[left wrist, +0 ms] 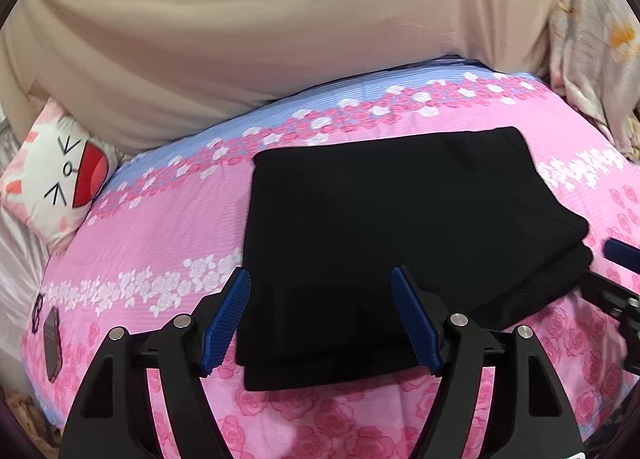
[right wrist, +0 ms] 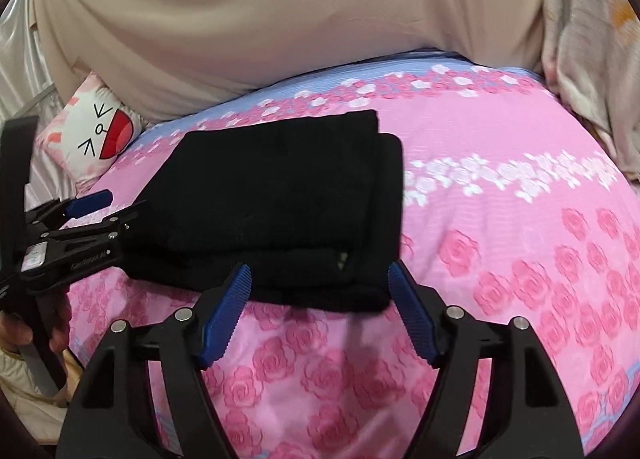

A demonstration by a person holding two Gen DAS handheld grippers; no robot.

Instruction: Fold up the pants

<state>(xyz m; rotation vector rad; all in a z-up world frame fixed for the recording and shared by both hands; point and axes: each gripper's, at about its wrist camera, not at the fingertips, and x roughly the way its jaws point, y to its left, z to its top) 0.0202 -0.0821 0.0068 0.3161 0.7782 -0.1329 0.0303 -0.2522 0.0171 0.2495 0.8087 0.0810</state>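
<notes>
Pink rose-print bedspread, ribbed weave, carries black pants folded into a thick soft rectangle; their layers merge in the dark. Left claw and right claw, blue ridged pads, both spread wide, empty, at the near edge.

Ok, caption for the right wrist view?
Open right gripper hovering before folded black pants on pink floral bedspread.
</notes>
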